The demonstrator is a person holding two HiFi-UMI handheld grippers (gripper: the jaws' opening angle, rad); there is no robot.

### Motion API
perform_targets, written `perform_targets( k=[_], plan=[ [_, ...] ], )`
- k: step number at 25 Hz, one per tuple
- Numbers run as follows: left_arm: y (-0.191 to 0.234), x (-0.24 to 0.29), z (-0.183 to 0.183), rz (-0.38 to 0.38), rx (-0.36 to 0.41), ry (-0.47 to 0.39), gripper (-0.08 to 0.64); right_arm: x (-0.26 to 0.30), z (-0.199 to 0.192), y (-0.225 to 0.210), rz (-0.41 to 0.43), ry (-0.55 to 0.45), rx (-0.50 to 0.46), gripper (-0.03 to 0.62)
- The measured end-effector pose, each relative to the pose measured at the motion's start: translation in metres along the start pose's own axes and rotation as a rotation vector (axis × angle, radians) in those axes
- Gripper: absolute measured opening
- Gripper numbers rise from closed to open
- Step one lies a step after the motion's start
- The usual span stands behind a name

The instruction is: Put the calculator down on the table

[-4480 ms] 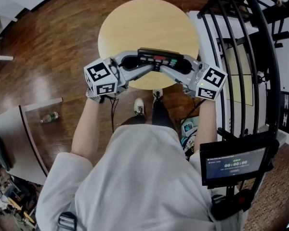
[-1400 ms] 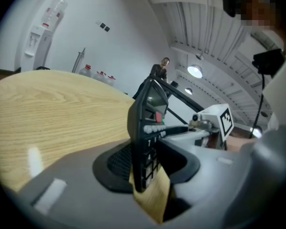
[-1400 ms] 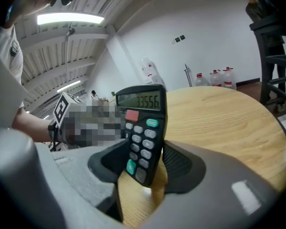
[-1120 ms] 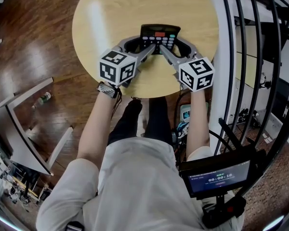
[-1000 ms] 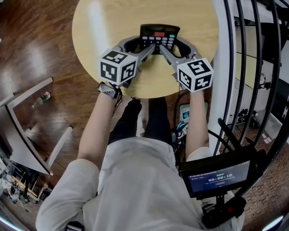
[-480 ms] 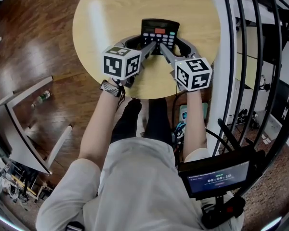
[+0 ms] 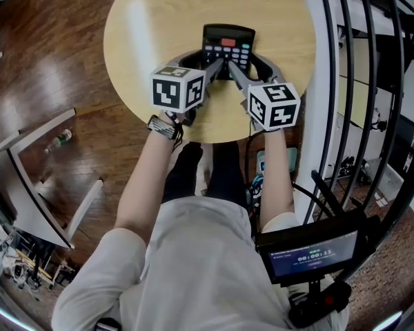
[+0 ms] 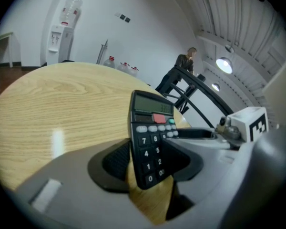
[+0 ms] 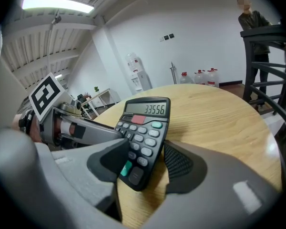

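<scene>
Here, the black calculator (image 7: pixel 228 45) lies flat toward the round table's (image 7: pixel 162 19) near edge; my left gripper (image 8: pixel 150 159) and right gripper (image 9: pixel 143 163) flank it, jaws just opening wide, gripping nothing.

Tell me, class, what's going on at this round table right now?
A person holds a two-jaw gripper in each hand over a round wooden table. A black calculator with a lit display appears to rest on the tabletop, its near end between the jaws of both the left gripper and the right gripper. Both sets of jaws have just been opening and now stand apart, so the calculator looks set down and released.
</scene>
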State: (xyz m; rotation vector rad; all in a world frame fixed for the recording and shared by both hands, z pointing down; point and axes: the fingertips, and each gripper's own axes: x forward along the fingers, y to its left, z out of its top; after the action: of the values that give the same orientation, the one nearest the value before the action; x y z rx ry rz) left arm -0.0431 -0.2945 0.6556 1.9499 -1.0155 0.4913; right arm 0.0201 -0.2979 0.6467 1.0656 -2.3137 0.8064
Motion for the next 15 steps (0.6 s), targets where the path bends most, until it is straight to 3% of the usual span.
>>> perform_targets(
  k=[6, 15],
  plan=[
    [0.0031, 0.0026, -0.0009, 0.057, -0.008, -0.004, 0.225, 0.0035, -0.0016, -0.0049, -0.036, 0.03, 0.041, 0.23],
    [0.0074, -0.0043, -0.0023, 0.052, -0.045, -0.023, 0.222, 0.0034, 0.0003, -0.0038, -0.031, 0.018, 0.105, 0.23]
  ],
)
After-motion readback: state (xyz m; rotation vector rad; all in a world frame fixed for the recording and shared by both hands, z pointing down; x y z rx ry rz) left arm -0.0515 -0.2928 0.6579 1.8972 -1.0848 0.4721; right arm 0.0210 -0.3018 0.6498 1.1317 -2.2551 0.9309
